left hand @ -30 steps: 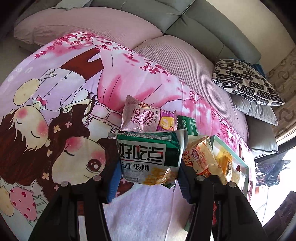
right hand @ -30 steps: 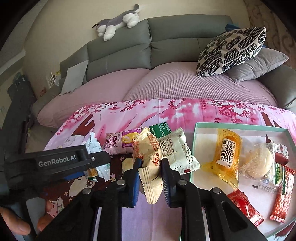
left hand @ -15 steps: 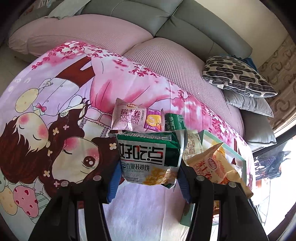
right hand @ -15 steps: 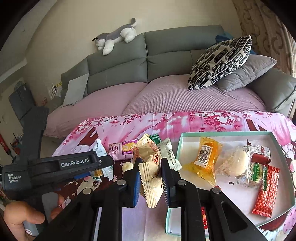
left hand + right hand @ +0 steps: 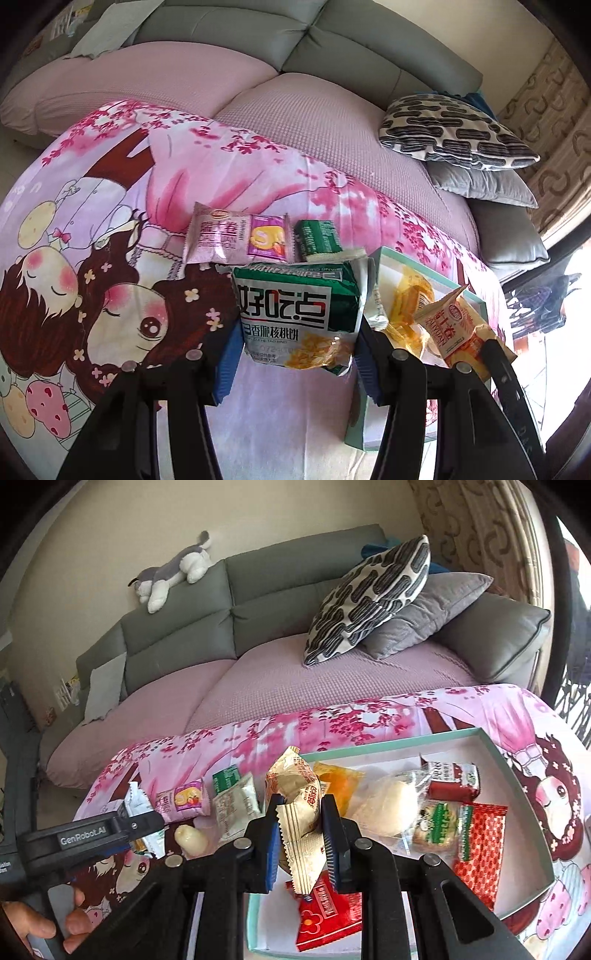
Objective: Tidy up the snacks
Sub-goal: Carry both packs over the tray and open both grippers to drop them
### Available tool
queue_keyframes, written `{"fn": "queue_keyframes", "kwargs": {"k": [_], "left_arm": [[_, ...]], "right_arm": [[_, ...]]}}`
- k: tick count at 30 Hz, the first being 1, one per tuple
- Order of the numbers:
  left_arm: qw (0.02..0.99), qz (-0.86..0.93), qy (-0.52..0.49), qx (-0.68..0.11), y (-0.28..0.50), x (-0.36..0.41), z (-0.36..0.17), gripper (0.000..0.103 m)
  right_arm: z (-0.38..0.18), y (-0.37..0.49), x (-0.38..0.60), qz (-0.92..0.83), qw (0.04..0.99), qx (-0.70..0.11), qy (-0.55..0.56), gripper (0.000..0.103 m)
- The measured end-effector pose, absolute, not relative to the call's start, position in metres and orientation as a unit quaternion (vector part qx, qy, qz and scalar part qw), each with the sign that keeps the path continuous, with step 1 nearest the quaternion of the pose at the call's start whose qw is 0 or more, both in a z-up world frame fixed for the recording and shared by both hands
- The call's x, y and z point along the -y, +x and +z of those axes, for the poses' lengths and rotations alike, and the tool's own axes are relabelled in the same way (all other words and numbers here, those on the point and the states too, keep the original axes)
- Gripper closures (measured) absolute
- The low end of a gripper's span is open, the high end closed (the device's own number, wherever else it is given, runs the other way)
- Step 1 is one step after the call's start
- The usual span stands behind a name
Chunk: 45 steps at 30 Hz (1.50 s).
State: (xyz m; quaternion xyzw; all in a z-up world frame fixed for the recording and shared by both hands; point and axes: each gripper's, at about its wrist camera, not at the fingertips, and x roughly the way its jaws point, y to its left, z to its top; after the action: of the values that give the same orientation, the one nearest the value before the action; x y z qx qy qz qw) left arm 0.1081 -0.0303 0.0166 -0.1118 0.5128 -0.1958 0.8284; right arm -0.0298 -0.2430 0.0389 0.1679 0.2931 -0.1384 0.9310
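Your left gripper (image 5: 295, 354) stands partly open, its blue pads pressed on the two sides of a green-and-white walnut biscuit pack (image 5: 297, 314), held clear above the pink cartoon cloth (image 5: 110, 229). Your right gripper (image 5: 300, 840) is closed tight on the crimped end of a cream-and-orange roll packet (image 5: 299, 805), which hangs over the near left corner of the mint-edged tray (image 5: 517, 771).

On the cloth beyond the biscuit pack lie a pink Swiss roll packet (image 5: 236, 238) and a small green packet (image 5: 317, 236), just beside each other. In the tray sit a yellow packet (image 5: 341, 782), a clear-wrapped pale bun (image 5: 388, 805), a dark red bar (image 5: 452, 781), two red packets (image 5: 480, 845) and a green-printed cookie bag (image 5: 436, 825).

From the left wrist view the tray is mostly hidden behind the gripper finger, and the glare at the right edge washes out detail. Your own left hand (image 5: 48, 923) is cut off at the frame's corner. A small pale object (image 5: 190, 838) on the cloth is hard to identify.
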Motion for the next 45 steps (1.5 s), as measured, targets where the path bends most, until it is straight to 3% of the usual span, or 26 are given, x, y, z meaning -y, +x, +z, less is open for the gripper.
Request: {"fn": "queue_keyframes", "kwargs": {"k": [22, 41, 44, 45], "left_arm": [[0.81, -0.292, 0.019, -0.507, 0.062, 0.137, 0.009, 0.046], [0.789, -0.31, 0.057, -0.528, 0.053, 0.162, -0.016, 0.046], [0.784, -0.316, 0.062, -0.53, 0.05, 0.167, -0.02, 0.046], [0.781, -0.318, 0.066, -0.533, 0.048, 0.168, -0.022, 0.046]], "right_arm": [[0.042, -0.081, 0.338, -0.255, 0.897, -0.267, 0.242, 0.081], [0.001, -0.054, 0.332, -0.269, 0.855, -0.384, 0.223, 0.079], [-0.002, -0.052, 0.331, -0.272, 0.85, -0.392, 0.222, 0.062], [-0.002, -0.052, 0.331, -0.273, 0.849, -0.394, 0.221, 0.05]]}}
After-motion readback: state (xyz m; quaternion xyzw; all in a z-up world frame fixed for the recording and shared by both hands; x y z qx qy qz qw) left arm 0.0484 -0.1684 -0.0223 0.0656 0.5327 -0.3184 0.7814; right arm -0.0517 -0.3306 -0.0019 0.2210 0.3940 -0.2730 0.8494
